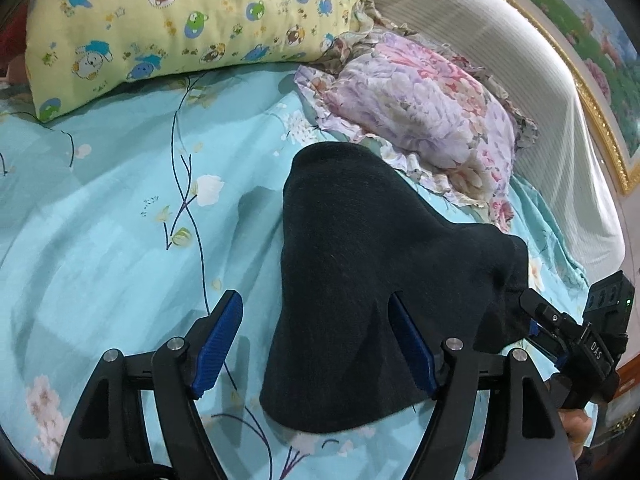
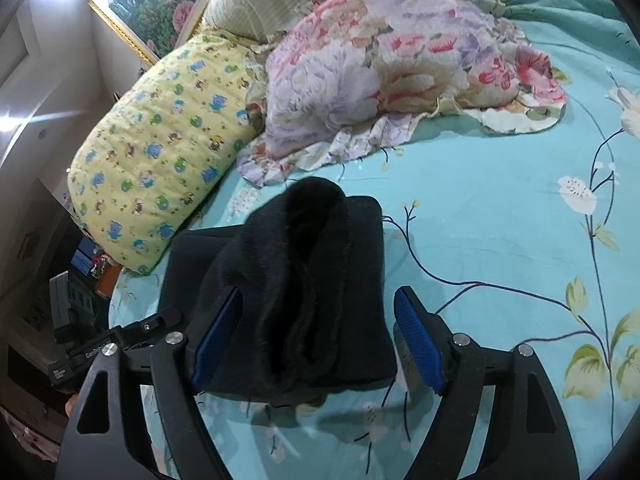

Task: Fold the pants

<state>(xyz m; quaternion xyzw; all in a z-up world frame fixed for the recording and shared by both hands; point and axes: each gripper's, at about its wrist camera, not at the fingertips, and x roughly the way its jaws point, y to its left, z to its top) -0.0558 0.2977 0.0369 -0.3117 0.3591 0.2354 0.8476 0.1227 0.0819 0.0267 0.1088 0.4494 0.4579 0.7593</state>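
We see no box, basket or other container in either view; everything lies on the bed's turquoise floral sheet. The black pants, folded into a thick bundle, sit at the centre and lower centre of the left wrist view, and at the lower centre of the right wrist view, where a fuzzy inner layer shows along the top fold. Above them in both views lie a floral pillow and a yellow cartoon-print pillow, the latter at the upper left.

Our left gripper tilts down toward the bed from the bottom of its frame, jaws spread wide. Its left blue pad stands clear of the cloth over the sheet, while the right one is at the fabric's edge, partly hidden; nothing is clamped. Our right gripper also tilts down, jaws wide apart. The bundle lies between its pads, the left pad against the cloth, the right clear of it.
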